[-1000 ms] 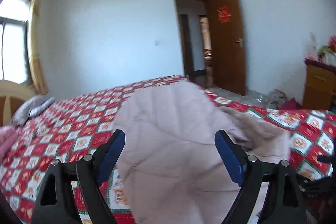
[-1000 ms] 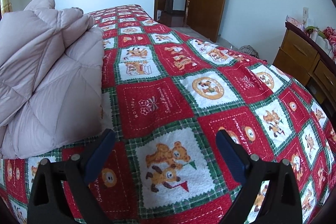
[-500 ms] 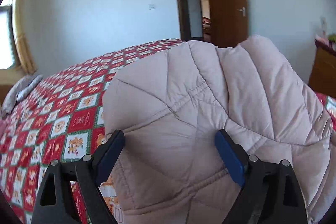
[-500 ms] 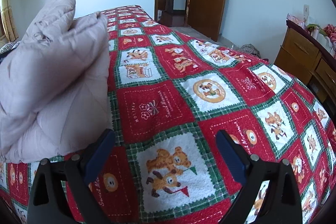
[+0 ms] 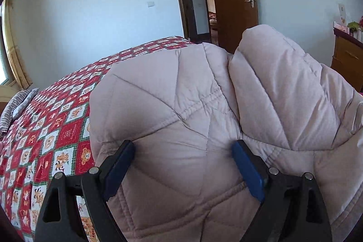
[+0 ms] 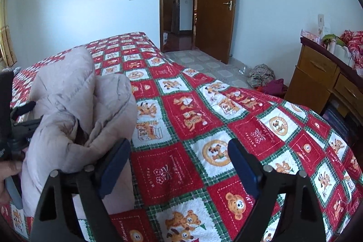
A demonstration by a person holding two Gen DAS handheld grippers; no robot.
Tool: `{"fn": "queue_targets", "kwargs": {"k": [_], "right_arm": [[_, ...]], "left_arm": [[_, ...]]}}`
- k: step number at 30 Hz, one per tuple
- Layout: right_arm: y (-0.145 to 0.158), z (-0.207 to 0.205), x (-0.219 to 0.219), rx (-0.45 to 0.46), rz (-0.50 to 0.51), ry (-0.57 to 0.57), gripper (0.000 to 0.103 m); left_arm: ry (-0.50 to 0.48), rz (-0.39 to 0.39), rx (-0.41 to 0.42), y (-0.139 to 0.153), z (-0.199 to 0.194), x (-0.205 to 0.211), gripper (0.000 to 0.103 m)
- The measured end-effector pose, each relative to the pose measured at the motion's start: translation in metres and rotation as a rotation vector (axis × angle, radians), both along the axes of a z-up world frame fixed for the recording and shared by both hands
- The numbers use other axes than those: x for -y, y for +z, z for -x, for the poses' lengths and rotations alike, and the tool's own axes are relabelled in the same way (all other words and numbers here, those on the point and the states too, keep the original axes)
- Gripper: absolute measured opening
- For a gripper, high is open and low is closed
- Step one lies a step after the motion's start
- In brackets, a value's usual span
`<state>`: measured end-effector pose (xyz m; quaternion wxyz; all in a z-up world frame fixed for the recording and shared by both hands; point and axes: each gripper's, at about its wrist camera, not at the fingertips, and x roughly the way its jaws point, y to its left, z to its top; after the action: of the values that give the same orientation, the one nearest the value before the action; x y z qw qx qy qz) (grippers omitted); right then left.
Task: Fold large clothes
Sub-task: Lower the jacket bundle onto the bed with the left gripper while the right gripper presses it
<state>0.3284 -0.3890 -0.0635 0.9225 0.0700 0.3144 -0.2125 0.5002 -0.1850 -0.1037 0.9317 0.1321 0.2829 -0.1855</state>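
Left wrist view: your left hand-held gripper (image 5: 182,152) has its blue pads spread wide, with the quilted coat (image 5: 204,117) bulging between them; the pads touch the fabric's sides without pinching it.
Change: a second ago the coat lay lower and flatter on the bed (image 5: 56,128); now it fills your view as a bunched, doubled-over mound.
Right wrist view: your right hand-held gripper (image 6: 179,154) is spread too and holds nothing, hovering over the bear-patterned bedspread (image 6: 226,140).
Coat position: it sits heaped at the near left part of the bed, just beside your right gripper's left finger (image 6: 115,162); it has risen taller since the earlier view.
Meaning: the bulk looks gathered, not flattened, so the fold is probably mid-way.
Next need: likely pressing the mound down and squaring its edges.
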Motion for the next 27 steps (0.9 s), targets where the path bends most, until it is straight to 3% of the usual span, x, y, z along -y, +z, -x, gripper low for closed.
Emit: {"fn": "queue_targets", "kwargs": {"k": [5,8,9,13,14,21,27], "right_arm": [[0.026,0.003,0.006,0.078,-0.03,-0.035,0.09],[0.038,-0.013,-0.005,0.117,-0.057,0.005,0.09],[0.039,-0.024,-0.012,0.11,-0.061,0.031,0.088],[0.036,-0.079,-0.035,0.105,-0.185,0.149,0.06],[0.035,-0.091,-0.038,0.112,-0.228,0.17,0.059],[0.002,-0.143,-0.051,-0.015,-0.158,0.181,0.052],[-0.021,-0.153,-0.038,-0.098,-0.091,0.21,0.053]], "left_arm": [[-0.002,-0.017,0.013,-0.003,0.001,0.006,0.09],[-0.004,-0.024,0.017,-0.004,0.002,0.01,0.09],[-0.005,-0.027,0.016,-0.003,0.002,0.011,0.09],[-0.004,-0.019,0.006,0.001,0.001,0.005,0.09],[-0.003,-0.012,-0.003,0.003,0.001,0.003,0.09],[0.075,0.029,-0.013,0.03,-0.011,-0.025,0.094],[0.087,0.068,-0.116,0.01,-0.044,-0.023,0.101]]}}
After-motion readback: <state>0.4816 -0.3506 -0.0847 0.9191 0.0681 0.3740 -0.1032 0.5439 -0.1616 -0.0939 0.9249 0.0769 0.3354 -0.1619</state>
